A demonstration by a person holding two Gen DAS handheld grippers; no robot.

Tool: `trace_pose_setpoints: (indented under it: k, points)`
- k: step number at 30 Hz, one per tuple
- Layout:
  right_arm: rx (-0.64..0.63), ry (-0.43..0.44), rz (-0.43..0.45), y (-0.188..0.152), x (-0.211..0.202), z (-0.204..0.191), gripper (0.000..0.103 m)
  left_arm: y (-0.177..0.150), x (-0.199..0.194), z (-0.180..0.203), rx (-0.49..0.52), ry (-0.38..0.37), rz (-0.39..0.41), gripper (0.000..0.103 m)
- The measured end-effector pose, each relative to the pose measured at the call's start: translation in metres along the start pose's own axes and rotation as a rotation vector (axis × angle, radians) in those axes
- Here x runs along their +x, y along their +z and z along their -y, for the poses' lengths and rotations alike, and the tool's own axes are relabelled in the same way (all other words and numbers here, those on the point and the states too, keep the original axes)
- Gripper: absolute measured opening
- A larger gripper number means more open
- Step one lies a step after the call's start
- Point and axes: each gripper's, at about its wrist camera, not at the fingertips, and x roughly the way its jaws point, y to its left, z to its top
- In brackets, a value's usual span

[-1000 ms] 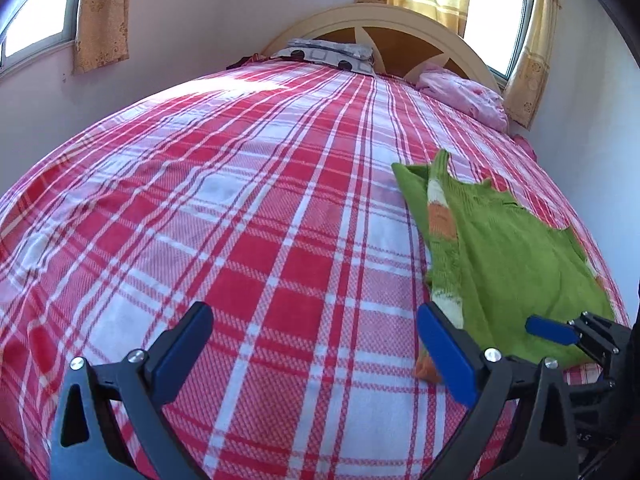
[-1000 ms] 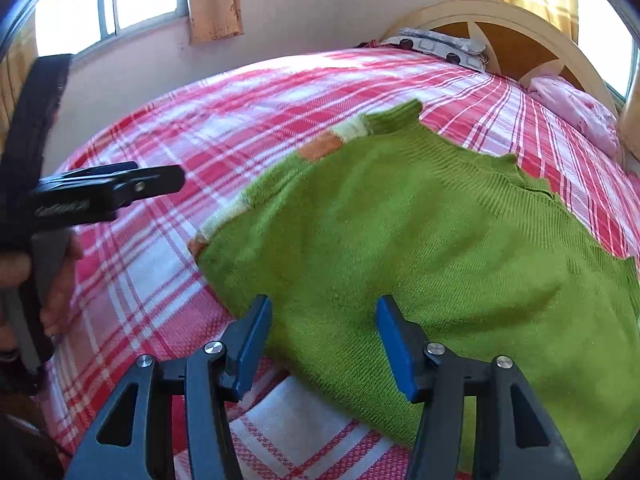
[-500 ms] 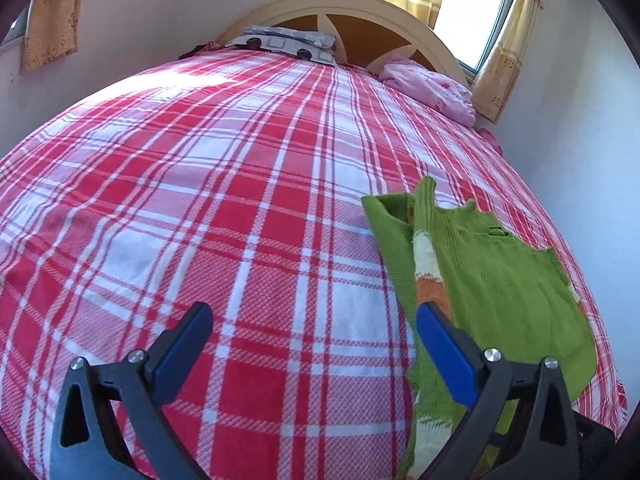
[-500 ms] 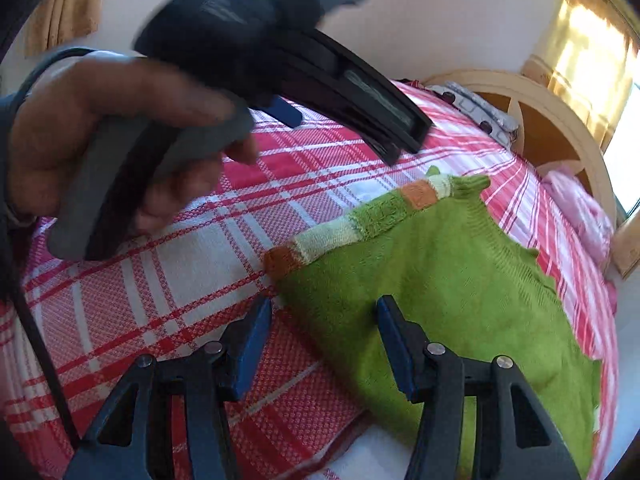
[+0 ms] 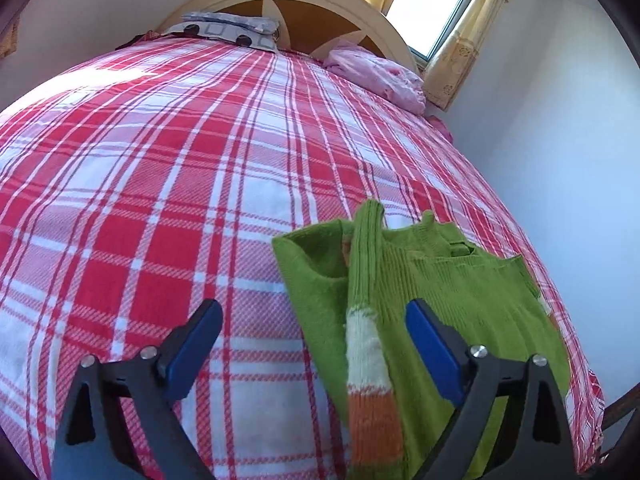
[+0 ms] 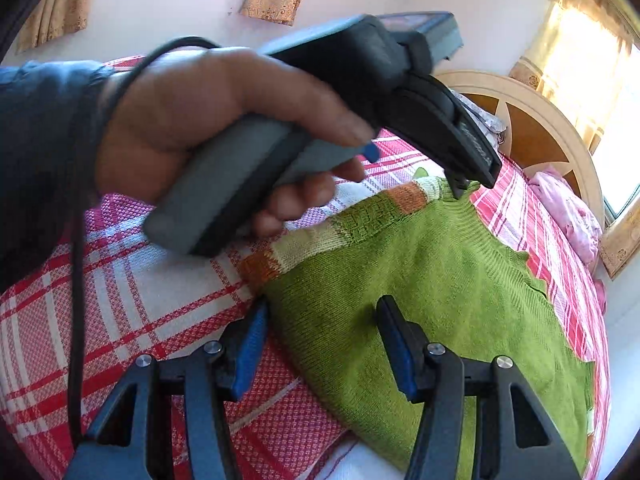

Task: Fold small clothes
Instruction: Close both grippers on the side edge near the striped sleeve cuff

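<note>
Closing left tongs [image 5: 314, 330] on striped cream-orange sleeve [image 5: 366, 354] of green knit sweater [image 6: 420, 276]; sleeve between pads, not yet pinched. Right tongs [image 6: 320, 344] half-open over sweater's near corner, holding nothing. Sweater lies on red-white plaid bedspread [image 5: 160, 200], near bed's right edge. Pinch sleeve cuff-end, fold across body. Open room left; wall [image 5: 560, 140] close right.

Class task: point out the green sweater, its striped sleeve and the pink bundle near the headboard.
green sweater [image 6: 440, 280]: right wrist view, main knit body.
striped sleeve [image 5: 366, 350]: left wrist view, white band.
pink bundle [image 5: 380, 76]: left wrist view, middle of the crumpled cloth.
</note>
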Motion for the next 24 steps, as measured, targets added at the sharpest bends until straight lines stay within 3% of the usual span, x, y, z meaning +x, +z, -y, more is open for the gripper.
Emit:
trace_pose_setpoints:
  k: [4, 6, 11, 13, 17, 24]
  points:
    - [-0.017, -0.019, 0.005, -0.001, -0.001, -0.005, 0.056, 0.006, 0.021, 0.001, 0.008, -0.006, -0.054, 0.091]
    - [-0.019, -0.021, 0.006, -0.001, -0.001, -0.006, 0.056, 0.006, 0.023, 0.002, 0.016, 0.008, -0.043, 0.087]
    - [-0.020, -0.023, 0.012, -0.003, -0.004, -0.008, 0.056, 0.003, 0.023, -0.015, -0.060, -0.085, -0.043, 0.025]
    - [-0.017, -0.012, 0.014, -0.003, -0.004, -0.006, 0.051, 0.001, 0.022, -0.023, -0.114, -0.120, -0.038, 0.017]
    - [-0.017, 0.015, 0.015, -0.004, -0.006, -0.009, 0.037, -0.001, 0.024, -0.035, -0.196, -0.186, -0.042, 0.017]
    - [-0.041, -0.007, 0.006, -0.003, -0.005, -0.015, 0.035, -0.001, 0.024, -0.018, -0.119, -0.113, -0.046, 0.025]
